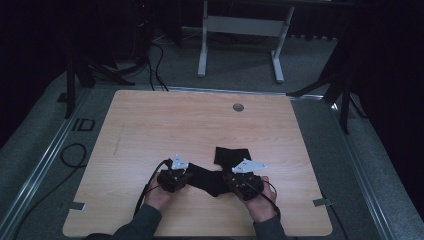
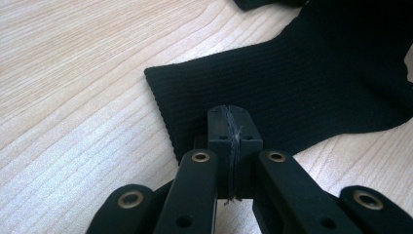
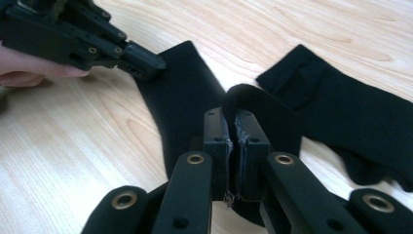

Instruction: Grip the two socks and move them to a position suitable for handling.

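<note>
A black ribbed sock [image 1: 207, 181] lies near the table's front edge, stretched between my two grippers. My left gripper [image 1: 187, 177] is shut on its cuff edge; in the left gripper view the jaws [image 2: 229, 122] pinch the hem of the sock [image 2: 316, 83], which lies flat on the wood. My right gripper [image 1: 231, 181] is shut on a raised fold of the same sock [image 3: 180, 97]; the cloth arches up over the jaws [image 3: 236, 126]. The left gripper [image 3: 146, 63] shows at the upper left of the right gripper view. A second black sock [image 1: 231, 155] [image 3: 341, 112] lies flat just beyond.
The light wooden table [image 1: 200, 120] has a round cable hole [image 1: 238, 107] near its far edge. A black cable [image 1: 75, 155] loops on the floor at the left. A white desk frame [image 1: 240, 30] stands behind the table.
</note>
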Available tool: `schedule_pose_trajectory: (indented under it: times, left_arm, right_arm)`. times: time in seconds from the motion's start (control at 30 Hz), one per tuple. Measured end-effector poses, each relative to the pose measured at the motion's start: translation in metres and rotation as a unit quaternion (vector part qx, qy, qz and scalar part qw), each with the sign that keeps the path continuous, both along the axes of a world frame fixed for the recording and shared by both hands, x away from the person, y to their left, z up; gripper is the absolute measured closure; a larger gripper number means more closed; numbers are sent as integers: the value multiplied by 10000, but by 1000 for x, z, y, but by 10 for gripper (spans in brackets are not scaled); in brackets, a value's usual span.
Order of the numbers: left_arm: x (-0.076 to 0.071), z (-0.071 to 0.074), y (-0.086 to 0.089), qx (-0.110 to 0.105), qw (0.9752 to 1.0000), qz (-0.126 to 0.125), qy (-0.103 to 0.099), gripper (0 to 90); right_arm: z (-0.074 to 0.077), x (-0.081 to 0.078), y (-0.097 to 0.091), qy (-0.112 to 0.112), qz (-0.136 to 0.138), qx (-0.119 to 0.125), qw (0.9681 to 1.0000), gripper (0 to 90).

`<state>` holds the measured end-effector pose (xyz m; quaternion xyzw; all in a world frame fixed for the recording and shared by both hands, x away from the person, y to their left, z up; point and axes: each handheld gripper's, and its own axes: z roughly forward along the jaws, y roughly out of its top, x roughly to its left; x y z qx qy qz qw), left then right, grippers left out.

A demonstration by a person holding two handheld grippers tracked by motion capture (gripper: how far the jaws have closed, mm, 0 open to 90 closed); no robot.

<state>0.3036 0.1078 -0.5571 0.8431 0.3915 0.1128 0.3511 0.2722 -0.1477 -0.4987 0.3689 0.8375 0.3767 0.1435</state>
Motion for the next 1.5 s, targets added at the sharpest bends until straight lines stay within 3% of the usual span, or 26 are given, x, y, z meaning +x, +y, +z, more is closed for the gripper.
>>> schedule_pose_trajectory:
  times: [0.4, 0.67, 0.83, 1.07, 1.27, 1.37, 1.5]
  left_arm:
    - [0, 0, 0, -29, 10000, 4, 14, 890]
    - [1, 0, 1, -68, 10000, -7, 44, 884]
    - [1, 0, 1, -79, 10000, -14, 44, 884]
    - [1, 0, 1, -72, 10000, -35, 33, 884]
    - [1, 0, 1, -57, 10000, -65, 20, 882]
    - [0, 0, 1, -51, 10000, -77, 12, 881]
    - [1, -1, 2, -60, 9999, -90, 12, 881]
  right_arm:
    - [8, 5, -26, -66, -406, 89, 9991, 854]
    - [15, 4, -40, -173, -721, -156, 9971, 854]
    - [21, 4, -53, -182, -897, -156, 9957, 854]
    - [27, 0, -64, -174, -971, -218, 9949, 853]
    - [27, 0, -63, -56, -856, -365, 9956, 845]
    - [26, 0, -62, 43, -808, -478, 9956, 779]
    - [27, 2, -65, -22, -909, -500, 9946, 607]
